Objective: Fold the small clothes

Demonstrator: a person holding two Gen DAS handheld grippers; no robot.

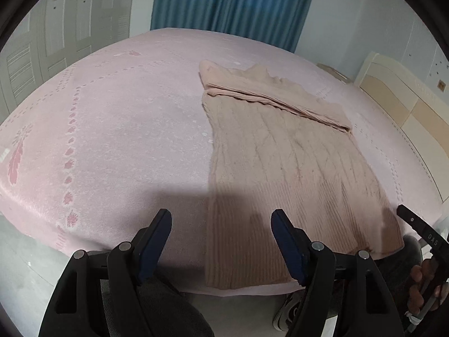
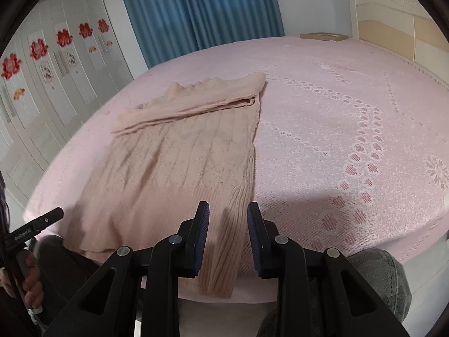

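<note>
1. Left gripper (image 1: 221,248): tongs spread wide, nothing between them. It hovers over the near edge of the bed, just left of the sweater's hem.
2. Right gripper (image 2: 228,234): tongs parted, narrower gap than the left, gripping nothing. It sits above the sweater's near right corner, where the ribbed hem hangs over the bed edge. I can't tell whether the fingers touch the fabric.
3. Each wrist view catches the other gripper's tip at its edge, with a hand (image 1: 421,286) wrapped round the handle.
4. Sweater (image 1: 283,165): beige-pink cable knit, lying flat on the bed near its near edge, ribbed hem toward us, collar far. A sleeve (image 2: 190,106) is folded across the chest as a band, running side to side.
5. Bedspread (image 1: 118,118): pink, with a woven floral and dotted pattern. It covers the whole bed; the sweater lies directly on it.
6. Headboard (image 2: 398,28): cream and tan, at the right end of the bed.
7. Blue curtain (image 2: 196,8): hangs on the far wall beyond the bed.
8. White wardrobe doors (image 2: 56,84): left side of the room, red flower decals along the top.
9. Person's grey-trousered knee (image 2: 378,275) shows near the bed edge, on the right.
</note>
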